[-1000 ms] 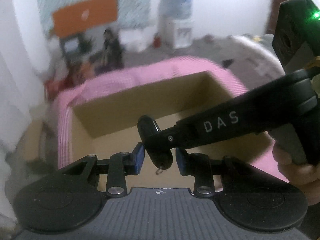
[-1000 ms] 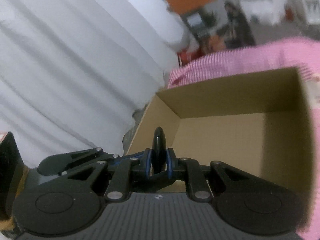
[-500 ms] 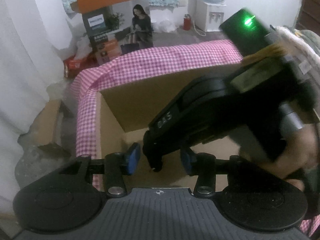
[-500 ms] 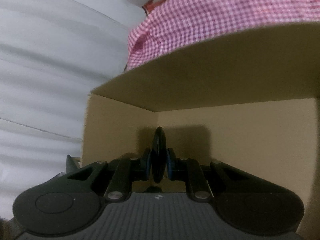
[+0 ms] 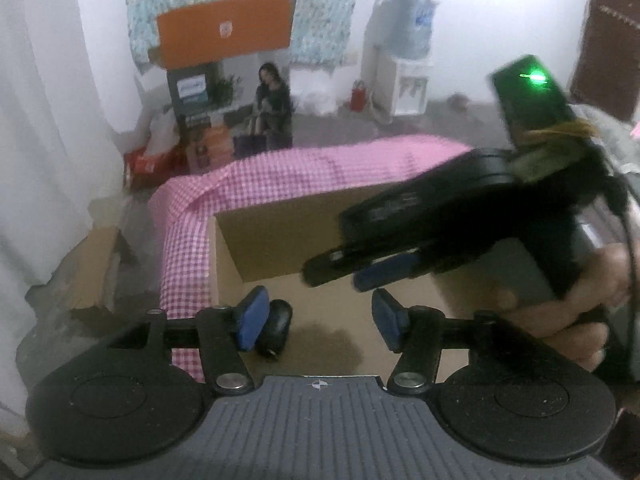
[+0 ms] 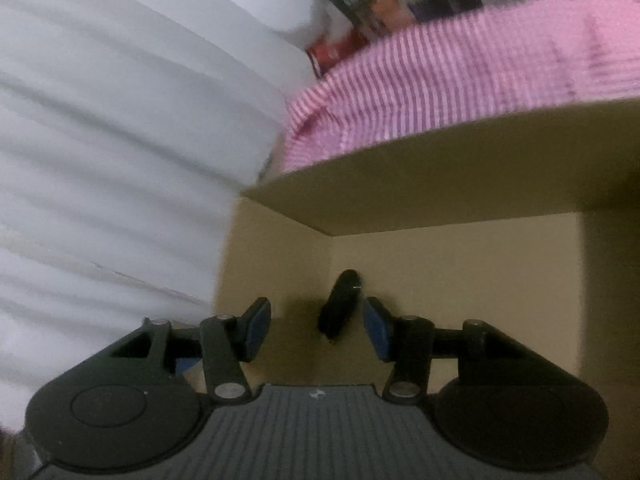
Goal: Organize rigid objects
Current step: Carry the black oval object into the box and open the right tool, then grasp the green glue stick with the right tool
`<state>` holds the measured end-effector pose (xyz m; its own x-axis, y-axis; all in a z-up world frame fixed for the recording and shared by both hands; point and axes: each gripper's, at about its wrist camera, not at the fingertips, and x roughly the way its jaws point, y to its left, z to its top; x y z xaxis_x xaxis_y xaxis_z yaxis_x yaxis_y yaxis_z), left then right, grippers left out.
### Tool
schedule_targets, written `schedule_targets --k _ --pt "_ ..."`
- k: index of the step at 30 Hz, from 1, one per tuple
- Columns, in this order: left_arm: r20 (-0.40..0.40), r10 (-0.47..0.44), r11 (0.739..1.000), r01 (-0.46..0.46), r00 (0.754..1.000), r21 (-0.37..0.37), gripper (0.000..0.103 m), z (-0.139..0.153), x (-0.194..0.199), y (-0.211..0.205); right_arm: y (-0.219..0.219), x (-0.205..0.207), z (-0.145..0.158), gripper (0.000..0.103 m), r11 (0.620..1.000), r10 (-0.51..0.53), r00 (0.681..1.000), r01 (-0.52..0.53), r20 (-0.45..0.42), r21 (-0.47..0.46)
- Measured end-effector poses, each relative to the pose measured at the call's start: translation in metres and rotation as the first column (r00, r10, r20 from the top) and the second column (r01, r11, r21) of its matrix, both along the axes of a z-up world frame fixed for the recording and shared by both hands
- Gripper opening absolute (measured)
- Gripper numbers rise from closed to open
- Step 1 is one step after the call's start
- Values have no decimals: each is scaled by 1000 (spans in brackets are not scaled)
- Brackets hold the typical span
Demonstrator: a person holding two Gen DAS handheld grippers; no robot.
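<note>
A small black oval object (image 5: 274,332) lies on the floor of the open cardboard box (image 5: 280,236), near its left wall. My left gripper (image 5: 320,322) hangs above the box with its jaws opening; the object shows just inside its left pad, lower down and not pressed. My right gripper (image 5: 340,276) reaches in from the right, jaws opening too. In the right wrist view the black object (image 6: 340,308) sits tilted between the parted pads of my right gripper (image 6: 316,328), loose, inside the box (image 6: 440,184).
A pink checked cloth (image 5: 280,168) covers the table around the box, also the cloth (image 6: 480,60). White curtain (image 5: 48,120) hangs at left. Boxes (image 5: 224,36) and a water dispenser (image 5: 404,76) stand on the floor behind. A hand (image 5: 580,320) holds the right gripper.
The right gripper sank into the box, then its pads parted and let go of the black object. The left pads spread wider and the left view drew back from the right gripper.
</note>
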<state>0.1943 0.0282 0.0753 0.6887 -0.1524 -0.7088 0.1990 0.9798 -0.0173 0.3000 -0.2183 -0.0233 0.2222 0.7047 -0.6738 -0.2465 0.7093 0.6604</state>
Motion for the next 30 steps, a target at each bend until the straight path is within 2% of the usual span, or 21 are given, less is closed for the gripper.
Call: schedule_targets --k 5,8,12,17,19,22,26,30 --pt "58 -74 997 76 996 -32 68 16 -43 -13 -58 -63 42 54 997 -30 994 22 109 75" --pt "46 -164 984 167 985 -63 74 13 -66 -29 -98 -109 55 54 993 -64 986 46 157 112" --pt "8 -269 960 269 963 -74 77 -8 -86 -59 -142 -163 47 54 986 -130 976 110 174 122" --pt "-74 -393 918 386 917 -94 76 -49 -102 -102 -182 -215 13 53 976 -219 964 213 149 55" --pt "-109 -431 901 421 896 -107 73 -65 -105 -114 -187 -224 -4 53 972 -235 962 235 138 11" --pt "-177 -465 885 452 868 -111 67 -85 -105 -132 -190 -231 -29 46 965 -248 961 257 125 -62" --pt "-241 -467 884 452 851 -118 54 -106 -98 -145 -183 -224 -53 36 966 -224 970 235 98 -110" --pt "-271 -471 881 462 840 -100 42 -121 -100 -158 -174 -217 -60 29 972 -170 980 184 100 -148"
